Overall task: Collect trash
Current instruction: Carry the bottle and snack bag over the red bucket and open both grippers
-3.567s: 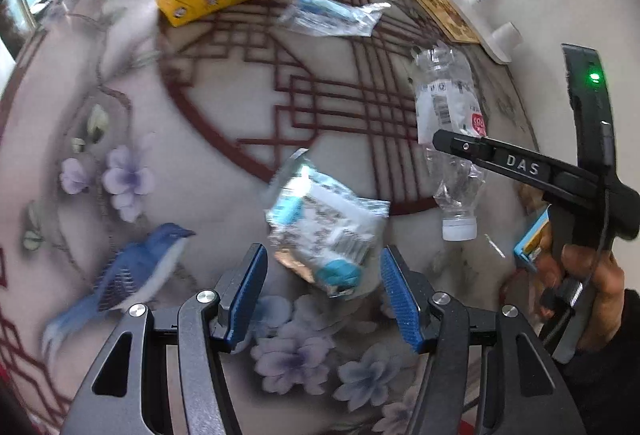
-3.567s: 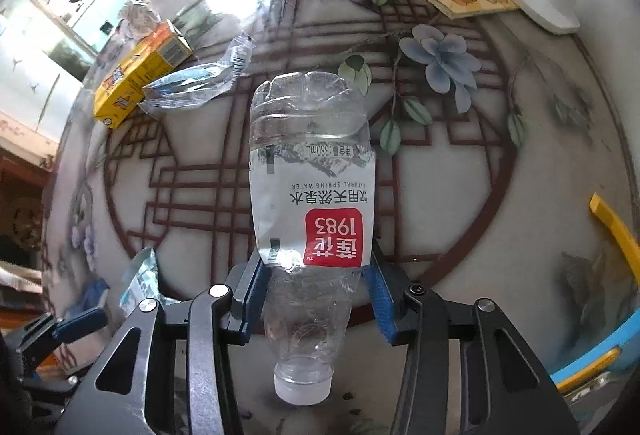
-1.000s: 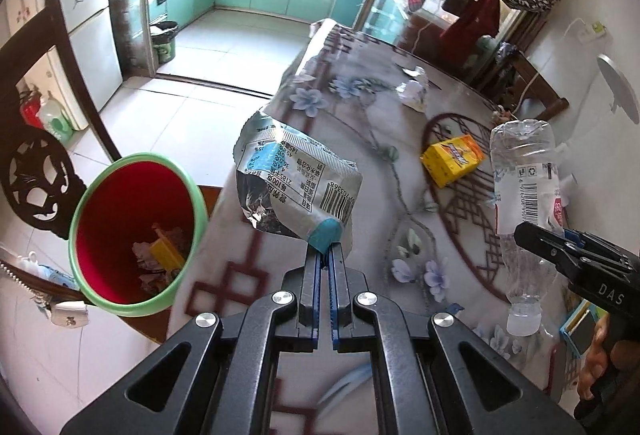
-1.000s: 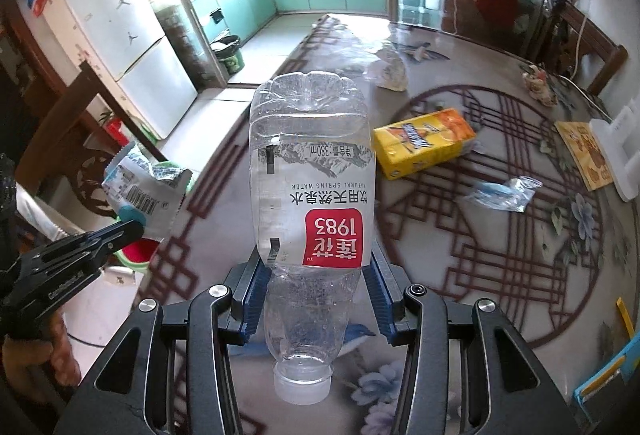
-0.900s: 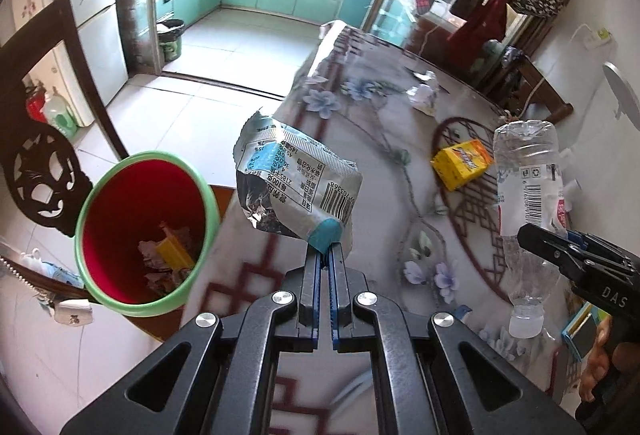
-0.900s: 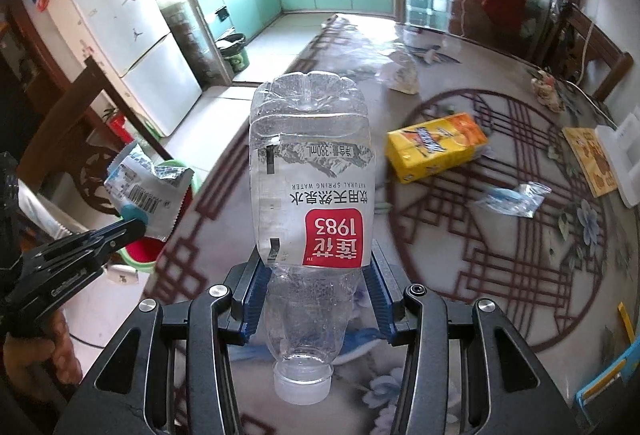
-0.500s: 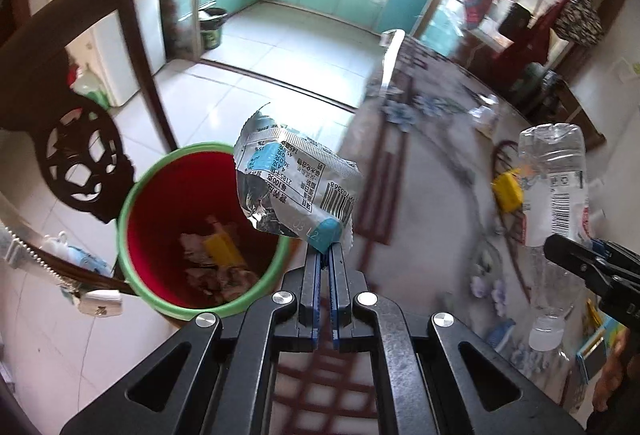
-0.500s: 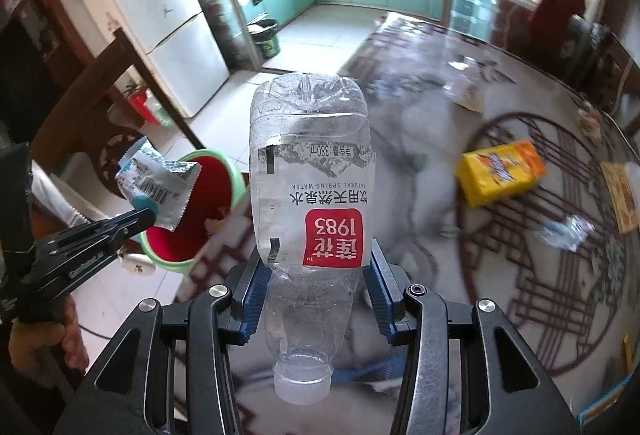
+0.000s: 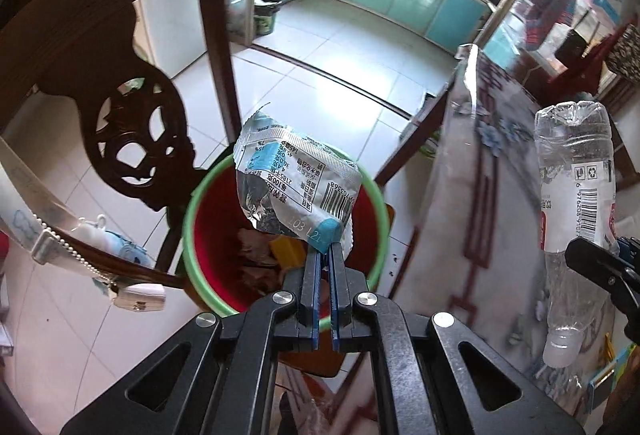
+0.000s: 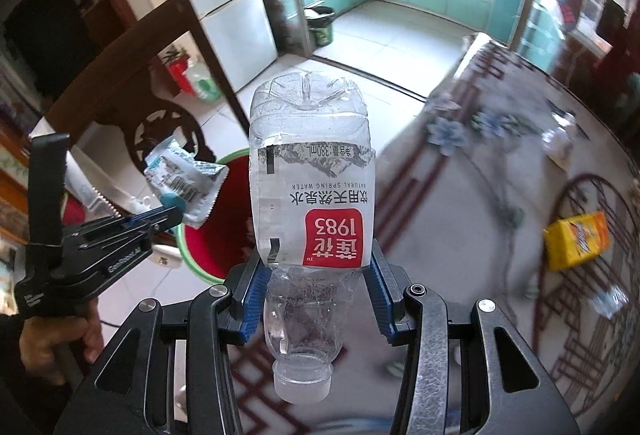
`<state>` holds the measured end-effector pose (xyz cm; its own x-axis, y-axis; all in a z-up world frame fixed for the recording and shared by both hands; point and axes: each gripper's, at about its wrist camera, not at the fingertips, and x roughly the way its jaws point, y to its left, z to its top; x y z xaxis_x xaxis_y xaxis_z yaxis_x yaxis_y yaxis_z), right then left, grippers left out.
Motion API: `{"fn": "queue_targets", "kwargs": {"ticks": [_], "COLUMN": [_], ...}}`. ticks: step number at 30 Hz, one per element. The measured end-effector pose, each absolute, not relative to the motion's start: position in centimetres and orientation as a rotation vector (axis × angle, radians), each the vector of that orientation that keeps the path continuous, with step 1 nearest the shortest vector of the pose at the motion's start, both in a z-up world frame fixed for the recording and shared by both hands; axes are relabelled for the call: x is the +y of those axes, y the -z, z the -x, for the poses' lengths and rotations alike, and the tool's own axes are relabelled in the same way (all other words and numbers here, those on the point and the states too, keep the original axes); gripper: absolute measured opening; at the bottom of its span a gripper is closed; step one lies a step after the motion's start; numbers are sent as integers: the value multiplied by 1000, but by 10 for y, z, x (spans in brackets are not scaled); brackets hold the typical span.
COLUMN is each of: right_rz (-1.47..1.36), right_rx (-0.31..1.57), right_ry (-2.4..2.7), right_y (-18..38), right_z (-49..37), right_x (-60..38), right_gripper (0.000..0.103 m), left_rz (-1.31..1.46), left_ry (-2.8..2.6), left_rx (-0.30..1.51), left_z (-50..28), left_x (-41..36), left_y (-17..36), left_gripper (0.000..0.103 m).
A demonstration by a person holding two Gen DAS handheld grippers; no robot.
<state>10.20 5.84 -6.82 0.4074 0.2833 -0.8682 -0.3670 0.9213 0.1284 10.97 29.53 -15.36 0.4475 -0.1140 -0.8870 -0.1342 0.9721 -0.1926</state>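
Hanging over the red plastic bin w/ green rim (image 9: 188, 235), a crinkled silver-and-blue snack wrapper (image 9: 294, 191) is pinched by its corner in the left gripper (image 9: 325, 263), blue pads nearly together. Dark carved wooden chair (image 9: 132, 139) stands just left of the bin, scraps visible inside it. Further right, the right gripper (image 10: 316, 293) clamps an empty clear plastic water bottle w/ red label (image 10: 312, 195), cap pointing toward the camera, above the patterned table (image 10: 460, 195); yellow carton (image 10: 576, 245) lies on it at far right.
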Motion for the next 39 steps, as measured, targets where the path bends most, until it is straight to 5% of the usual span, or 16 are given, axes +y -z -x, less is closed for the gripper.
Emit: {"fn": "queue_targets", "kwargs": {"ticks": [28,30,32,33,39], "right_rz": [121,114,111,108,85], "right_rx": [1177,1171,1150,1141,1114], "right_ry": [-467,-472,-466,-465,-412], "right_y": [106,105,100,98,85], "right_z": [-137,-136,-134,-133,-124], "right_x": [114,113,110,109,87], "right_gripper": [44,62,72,72,72], "left_rz": [259,247,257,269,247], "left_ry": [-43,-66,-85,-89,-34], "left_rx": [1172,1178,1189,1184,1152], "left_z": [-154,-157,-158,-157,-149], "left_x": [335,336,339,340,322], "left_y": [185,187,189,188,176], "left_gripper": [2,10,49,57,60]}}
